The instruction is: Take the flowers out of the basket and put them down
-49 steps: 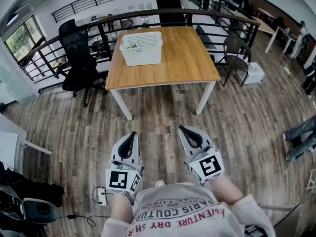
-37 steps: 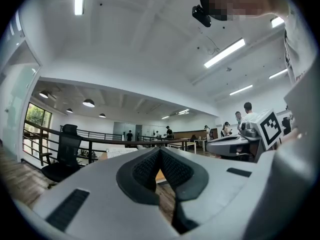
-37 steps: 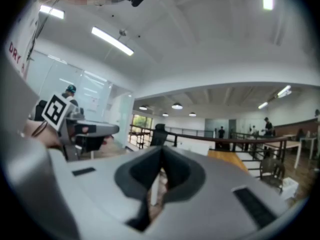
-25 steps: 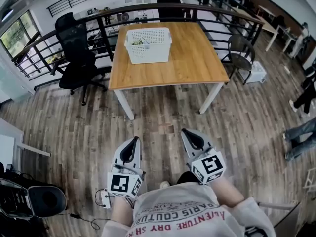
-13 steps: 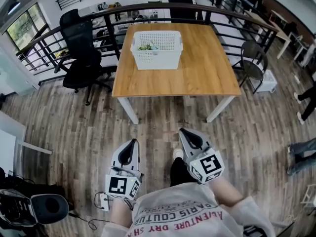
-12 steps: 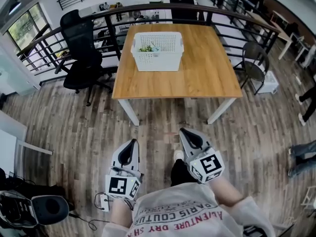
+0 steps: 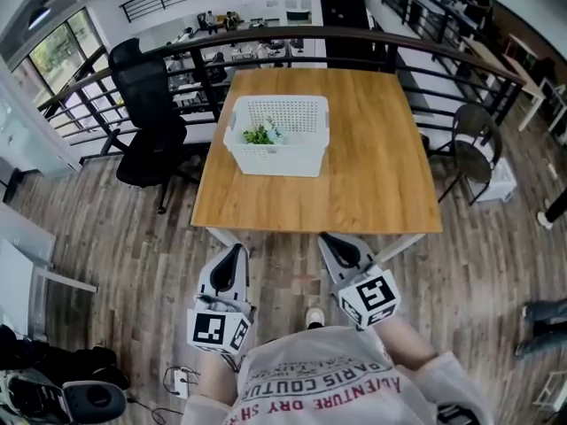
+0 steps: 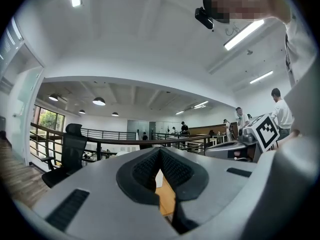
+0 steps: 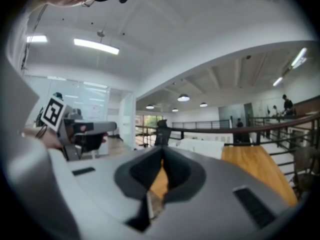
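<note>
Compared with two seconds ago, the square light-wood surface (image 7: 376,180) is sitting much closer in the head view. Its near edge is now lying just ahead of both claw tips, where a wide stretch of grey-brown plank floor (image 7: 133,237) was separating them before. Both claws are keeping the same low, side-by-side pose in front of the person's grey printed shirt (image 7: 319,383).

The left claw (image 7: 236,255) is holding its ribbed black pads (image 8: 174,171) pressed together at the tip and is gripping nothing. Only a sliver of the wooden top is showing through the narrow wedge beneath them. The right claw (image 7: 333,243) is likewise fully closed and empty, its dark pads (image 9: 180,174) meeting along one line.

Green leafy flowers (image 7: 259,135) are lying inside the white perforated plastic basket (image 7: 276,160), bunched toward its left end; their blooms are too small to make out. This rectangular, round-cornered basket, its walls dotted with small holes, is standing on the left half of the surface. It is well apart from both claws, straight ahead of the gap between them.

A black mesh office chair (image 7: 146,104) is standing beside the surface's left edge, and a dark curved metal railing (image 7: 425,51) is running behind it.
</note>
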Motion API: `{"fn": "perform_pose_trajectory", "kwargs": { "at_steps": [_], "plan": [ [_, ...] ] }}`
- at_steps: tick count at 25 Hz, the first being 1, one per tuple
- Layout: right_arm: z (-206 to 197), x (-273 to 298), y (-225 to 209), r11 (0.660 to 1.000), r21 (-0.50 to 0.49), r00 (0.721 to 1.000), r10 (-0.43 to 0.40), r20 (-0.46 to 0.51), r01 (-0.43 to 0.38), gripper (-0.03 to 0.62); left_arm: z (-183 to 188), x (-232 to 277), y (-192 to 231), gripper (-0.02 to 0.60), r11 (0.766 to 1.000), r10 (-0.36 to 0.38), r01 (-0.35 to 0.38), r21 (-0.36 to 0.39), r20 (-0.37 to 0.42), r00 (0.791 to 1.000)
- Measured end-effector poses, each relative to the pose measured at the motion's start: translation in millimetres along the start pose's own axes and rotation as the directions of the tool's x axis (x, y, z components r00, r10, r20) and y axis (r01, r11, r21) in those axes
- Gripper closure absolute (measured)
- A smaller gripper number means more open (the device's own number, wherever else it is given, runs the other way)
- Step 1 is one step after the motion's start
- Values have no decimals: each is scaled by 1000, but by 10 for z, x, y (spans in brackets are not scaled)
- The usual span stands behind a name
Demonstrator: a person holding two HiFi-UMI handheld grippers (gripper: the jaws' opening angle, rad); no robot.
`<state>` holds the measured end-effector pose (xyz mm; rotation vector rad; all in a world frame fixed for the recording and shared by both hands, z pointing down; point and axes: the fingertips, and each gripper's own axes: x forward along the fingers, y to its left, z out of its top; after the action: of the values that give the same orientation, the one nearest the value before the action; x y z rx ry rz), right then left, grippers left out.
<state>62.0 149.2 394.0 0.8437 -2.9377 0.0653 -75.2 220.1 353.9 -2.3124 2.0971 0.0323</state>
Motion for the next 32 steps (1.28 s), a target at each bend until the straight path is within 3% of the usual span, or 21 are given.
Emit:
{"fn": "perform_pose_trajectory", "kwargs": {
  "at_steps": [7,12,20,26,32],
  "plan": [
    [-66,538,-543,999,23,1000,26,-6,-26,562,-234,772,192,571,1000,10,-11,-21,-52,999],
    [-179,981,-860,999,39,999,-2,-44,4,562,-385,1272,471,571,999,-21,19,-46,-59,998],
    [57,2118,-1284,994,36,994,-100,-37,101,561,-385,2286,1434,571,992,-115,114,-59,-20,993],
    [227,2942,-1478,985,36,984,-168,-63,171,562,-323,2942,2152,571,976,-208,206,-66,-22,978],
    [343,3490,-1575,994,28,990,-104,-98,108,562,-389,3288,2440,571,972,-232,229,-55,-46,972]
  ]
}}
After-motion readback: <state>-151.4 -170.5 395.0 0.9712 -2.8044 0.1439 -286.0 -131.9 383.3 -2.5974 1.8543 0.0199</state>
